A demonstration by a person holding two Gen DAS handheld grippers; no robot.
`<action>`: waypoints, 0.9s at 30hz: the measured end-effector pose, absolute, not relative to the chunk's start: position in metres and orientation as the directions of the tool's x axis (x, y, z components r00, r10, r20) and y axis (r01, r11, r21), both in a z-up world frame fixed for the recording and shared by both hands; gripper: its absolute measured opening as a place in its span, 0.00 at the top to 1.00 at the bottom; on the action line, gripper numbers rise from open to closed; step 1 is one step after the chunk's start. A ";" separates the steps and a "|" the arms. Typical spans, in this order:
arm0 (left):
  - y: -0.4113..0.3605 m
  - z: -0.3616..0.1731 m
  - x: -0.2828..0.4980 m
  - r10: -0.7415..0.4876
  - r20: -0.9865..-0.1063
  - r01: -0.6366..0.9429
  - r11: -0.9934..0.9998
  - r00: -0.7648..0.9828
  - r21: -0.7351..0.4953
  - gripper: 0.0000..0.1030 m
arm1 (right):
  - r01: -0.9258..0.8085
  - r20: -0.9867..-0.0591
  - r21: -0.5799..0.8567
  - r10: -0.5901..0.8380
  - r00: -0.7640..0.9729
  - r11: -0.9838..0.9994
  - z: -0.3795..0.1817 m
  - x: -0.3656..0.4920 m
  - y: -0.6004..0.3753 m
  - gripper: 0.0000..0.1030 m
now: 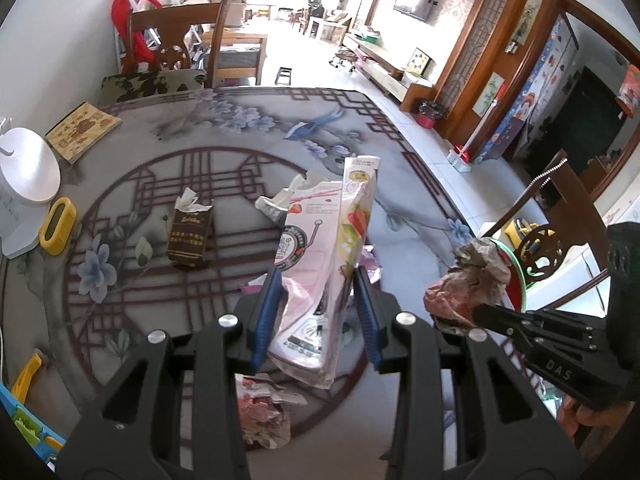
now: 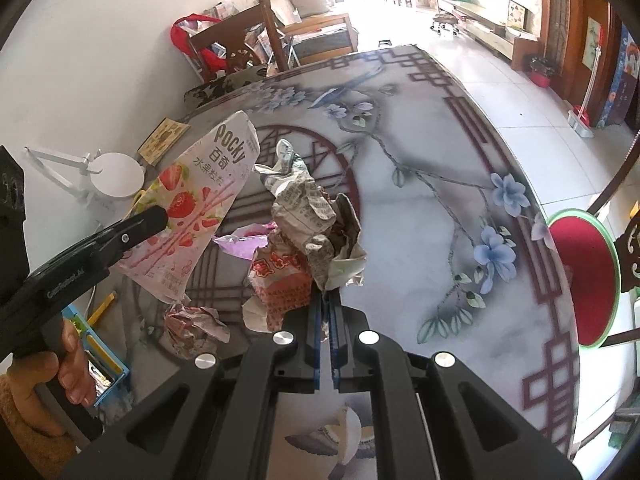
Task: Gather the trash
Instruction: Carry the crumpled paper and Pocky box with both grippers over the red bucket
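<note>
Left gripper (image 1: 316, 316) fingers clamp upright Pocky box (image 1: 320, 264); right gripper (image 2: 328, 320) pinches crumpled wrapper (image 2: 308, 240) above worktop (image 2: 420, 208).

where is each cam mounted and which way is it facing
Left wrist: sits on the left gripper, facing across the table toward the living room; jaws around a Pocky box; the right gripper enters from the right.
Right wrist: sits on the right gripper, facing the same way; jaws shut on crumpled paper; a hand shows.
Shared: table, box, paper.
</note>
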State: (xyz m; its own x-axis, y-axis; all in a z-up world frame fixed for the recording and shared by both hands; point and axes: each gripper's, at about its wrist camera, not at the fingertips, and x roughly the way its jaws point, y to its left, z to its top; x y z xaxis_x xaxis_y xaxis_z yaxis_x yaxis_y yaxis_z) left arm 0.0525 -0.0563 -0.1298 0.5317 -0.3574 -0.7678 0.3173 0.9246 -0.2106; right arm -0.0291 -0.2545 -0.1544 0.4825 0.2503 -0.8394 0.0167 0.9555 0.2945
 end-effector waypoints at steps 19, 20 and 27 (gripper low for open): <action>-0.104 -0.129 0.037 -0.372 -0.784 0.386 0.904 0.498 -0.184 0.65 | 0.149 -0.840 0.304 0.191 0.508 0.941 -0.160 -0.056 -0.323 0.94; -0.107 -0.129 0.037 -0.371 -0.784 0.388 0.904 0.497 -0.182 0.65 | 0.153 -0.841 0.304 0.190 0.507 0.940 -0.161 -0.057 -0.326 0.94; -0.130 -0.127 0.033 -0.375 -0.786 0.407 0.897 0.491 -0.174 0.65 | 0.184 -0.843 0.310 0.181 0.506 0.933 -0.164 -0.062 -0.355 0.94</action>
